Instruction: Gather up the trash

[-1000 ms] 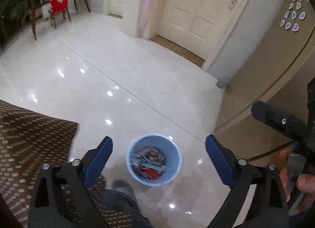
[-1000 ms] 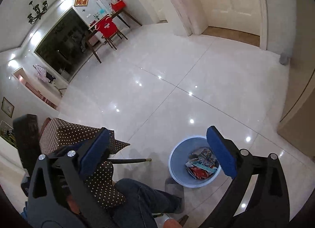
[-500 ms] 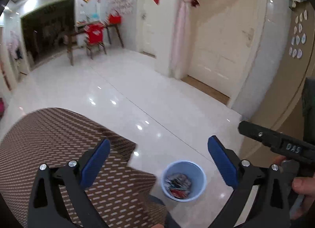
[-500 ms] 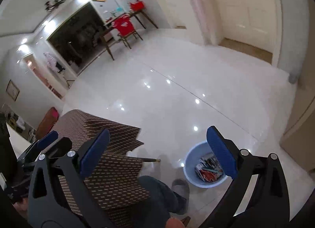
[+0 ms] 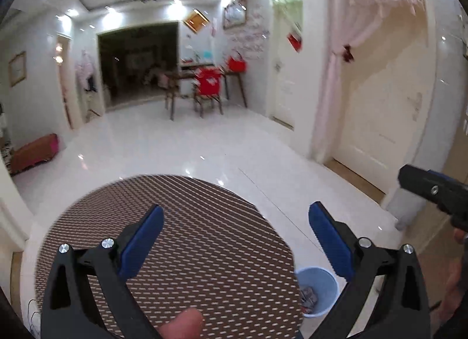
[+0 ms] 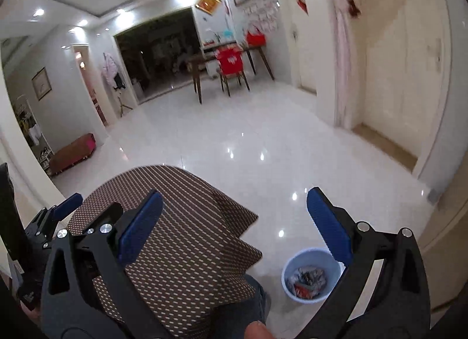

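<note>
A light-blue bin [image 5: 318,289] [image 6: 310,279] stands on the white floor, holding crumpled wrappers [image 6: 305,280]. My left gripper [image 5: 234,239] is open and empty, raised over a round table with a brown dotted cloth [image 5: 190,236]. My right gripper [image 6: 234,222] is open and empty too, above the cloth's edge [image 6: 190,236] and up-left of the bin. The right gripper's body [image 5: 433,192] shows at the right edge of the left wrist view; the left gripper [image 6: 52,216] shows at the left of the right wrist view.
A person's knee [image 6: 248,304] is below the table edge, and a thumb [image 5: 181,324] shows low in the left wrist view. A dark table and red-covered chair [image 5: 207,87] stand far back. A cream door [image 5: 380,105] and pink curtain [image 5: 330,75] are to the right.
Both grippers have tilted up and risen away from the bin, which has dropped to the lower right of each view. The table cloth now fills the space under them. Both stay open.
</note>
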`<state>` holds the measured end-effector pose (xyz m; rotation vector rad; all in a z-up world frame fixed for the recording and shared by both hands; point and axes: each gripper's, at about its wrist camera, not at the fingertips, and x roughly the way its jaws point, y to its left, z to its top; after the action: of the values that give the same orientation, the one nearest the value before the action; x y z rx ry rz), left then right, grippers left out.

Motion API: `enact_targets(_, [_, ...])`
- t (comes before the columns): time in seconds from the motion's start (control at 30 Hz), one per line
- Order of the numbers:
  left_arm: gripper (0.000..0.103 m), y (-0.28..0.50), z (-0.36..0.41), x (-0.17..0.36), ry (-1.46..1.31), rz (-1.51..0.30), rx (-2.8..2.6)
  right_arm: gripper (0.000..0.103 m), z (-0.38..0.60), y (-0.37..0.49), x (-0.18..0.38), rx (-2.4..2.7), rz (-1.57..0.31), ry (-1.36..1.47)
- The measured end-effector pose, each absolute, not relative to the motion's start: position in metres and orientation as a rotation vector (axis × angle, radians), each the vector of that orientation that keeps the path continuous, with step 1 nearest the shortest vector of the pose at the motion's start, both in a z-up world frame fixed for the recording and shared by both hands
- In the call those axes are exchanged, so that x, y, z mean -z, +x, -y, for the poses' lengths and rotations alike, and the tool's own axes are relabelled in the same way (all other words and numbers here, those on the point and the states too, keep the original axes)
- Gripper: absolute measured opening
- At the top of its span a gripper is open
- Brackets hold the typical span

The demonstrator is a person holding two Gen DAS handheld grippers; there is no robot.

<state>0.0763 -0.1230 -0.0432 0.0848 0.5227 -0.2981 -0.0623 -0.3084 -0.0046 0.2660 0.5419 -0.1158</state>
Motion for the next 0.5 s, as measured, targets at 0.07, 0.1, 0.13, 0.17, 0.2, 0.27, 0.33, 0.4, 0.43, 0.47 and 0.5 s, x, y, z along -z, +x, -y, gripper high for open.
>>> enact_targets(0.07, [0.097, 0.063, 0.107, 0.029, 0.081, -0.474, 0.248, 0.097, 0.29, -0.07, -0.01, 0.131, -0.519, 0.227])
enact_targets(0.1, [0.097, 0.058, 0.102, 0.023, 0.078, -0.459, 0.234, 0.097, 0.283, -0.073, -0.015, 0.137, -0.509, 0.209])
enact_targets(0.13, [0.098, 0.051, 0.094, 0.015, 0.069, -0.442, 0.213, 0.097, 0.277, -0.076, -0.02, 0.136, -0.495, 0.194])
enact_targets(0.17, [0.098, 0.043, 0.086, 0.008, 0.055, -0.424, 0.197, 0.097, 0.271, -0.079, -0.024, 0.136, -0.479, 0.18])
enact_targets(0.2, [0.098, 0.039, 0.083, 0.003, 0.047, -0.413, 0.192, 0.097, 0.265, -0.082, -0.027, 0.137, -0.464, 0.166])
enact_targets(0.27, [0.098, 0.029, 0.072, -0.01, 0.021, -0.384, 0.165, 0.097, 0.254, -0.088, -0.035, 0.139, -0.438, 0.138])
enact_targets(0.33, [0.098, 0.02, 0.064, -0.022, 0.005, -0.353, 0.144, 0.097, 0.246, -0.091, -0.039, 0.138, -0.42, 0.127])
enact_targets(0.4, [0.098, 0.01, 0.059, -0.031, 0.007, -0.324, 0.122, 0.097, 0.24, -0.094, -0.042, 0.129, -0.406, 0.125])
enact_targets(0.43, [0.098, 0.005, 0.059, -0.036, 0.01, -0.315, 0.122, 0.097, 0.238, -0.095, -0.043, 0.131, -0.401, 0.122])
enact_targets(0.47, [0.098, 0.002, 0.059, -0.038, 0.01, -0.308, 0.121, 0.097, 0.236, -0.096, -0.044, 0.134, -0.393, 0.116])
enact_targets(0.5, [0.098, -0.002, 0.059, -0.041, 0.007, -0.304, 0.119, 0.097, 0.234, -0.096, -0.045, 0.133, -0.386, 0.113])
